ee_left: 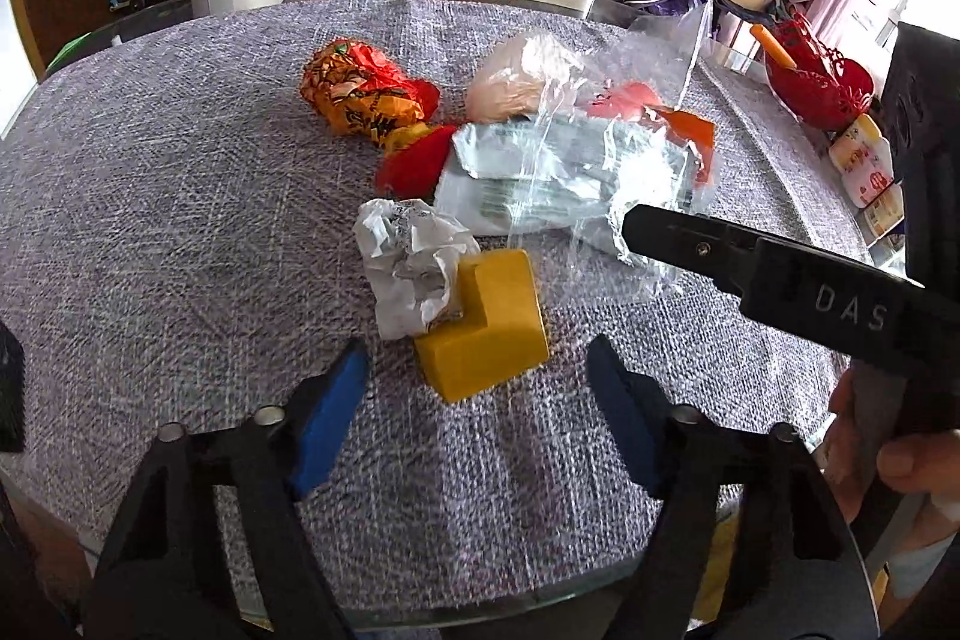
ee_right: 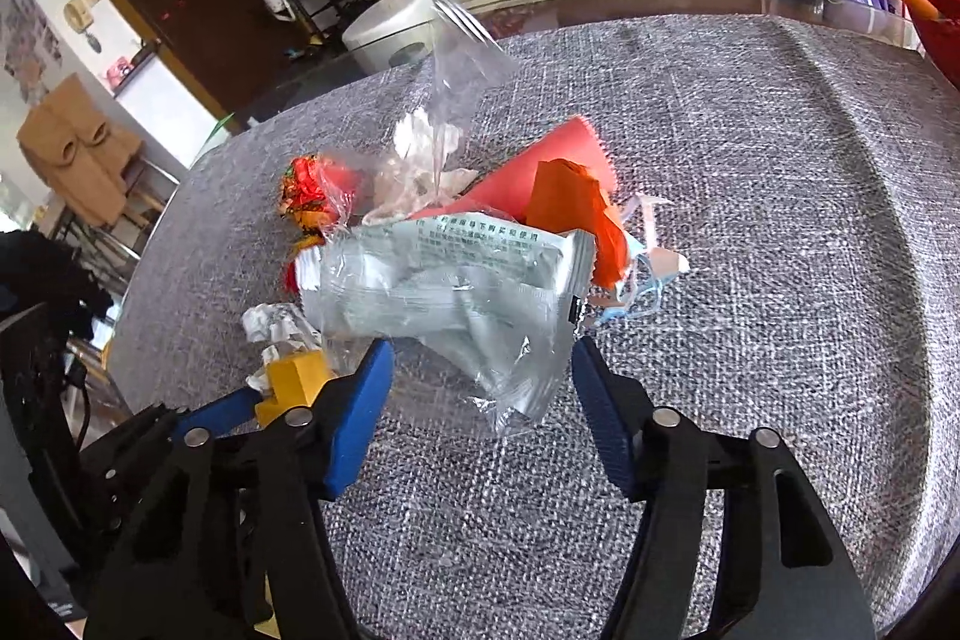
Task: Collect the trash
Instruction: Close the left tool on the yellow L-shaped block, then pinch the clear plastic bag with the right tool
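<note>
Both claws stand open, gripping nothing. Left gripper [ee_left: 477,382] straddles a yellow L-shaped block [ee_left: 486,325] beside crumpled white paper [ee_left: 408,274]. Right gripper [ee_right: 480,370] flanks a pale-green foil wrapper [ee_right: 444,292] on the grey woven tablecloth [ee_right: 750,220].

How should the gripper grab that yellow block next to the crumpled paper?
Probably by the low step of the yellow block, pinching its two flat side faces. Come from the near, open side, where the left gripper already faces it with jaws apart. The crumpled white paper leans against its far left corner, so avoid that side.
</note>
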Motion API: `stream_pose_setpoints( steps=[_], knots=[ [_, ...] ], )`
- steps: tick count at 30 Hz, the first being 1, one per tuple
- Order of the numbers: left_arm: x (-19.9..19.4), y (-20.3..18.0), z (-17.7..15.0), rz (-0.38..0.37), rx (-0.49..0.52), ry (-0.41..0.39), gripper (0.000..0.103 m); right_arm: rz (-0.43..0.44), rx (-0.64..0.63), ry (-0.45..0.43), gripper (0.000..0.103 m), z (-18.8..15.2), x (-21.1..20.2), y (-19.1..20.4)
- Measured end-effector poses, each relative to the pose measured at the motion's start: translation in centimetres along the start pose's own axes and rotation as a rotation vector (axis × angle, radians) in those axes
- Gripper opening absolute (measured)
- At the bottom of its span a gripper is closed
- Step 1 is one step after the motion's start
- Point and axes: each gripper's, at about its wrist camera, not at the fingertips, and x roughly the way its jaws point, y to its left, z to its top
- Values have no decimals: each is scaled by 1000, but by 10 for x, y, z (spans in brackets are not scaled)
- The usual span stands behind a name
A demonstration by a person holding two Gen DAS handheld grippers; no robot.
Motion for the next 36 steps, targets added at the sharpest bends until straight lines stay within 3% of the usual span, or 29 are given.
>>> stream_pose_setpoints(
  steps=[6,10,20,30,32,34,36],
  knots=[
    [4,2,4,11,4,-6,50,-8,5,-14,61,2,-8,-5],
    [3,5,3,9,7,-6,42,-9,-16,-10,41,4,-7,1],
    [-2,8,-4,16,15,-8,42,17,-35,4,42,-2,-17,12],
    [-8,8,-14,-22,33,-16,41,26,-31,-17,41,-7,-26,15],
    [-10,7,-15,-25,39,-17,41,31,-48,-23,31,-5,-25,19],
    [-14,8,-17,-24,42,-18,41,29,-63,-19,13,-5,-22,24],
    [-18,10,-19,-18,35,-22,41,31,-77,-18,9,-6,-22,27]
  ],
)
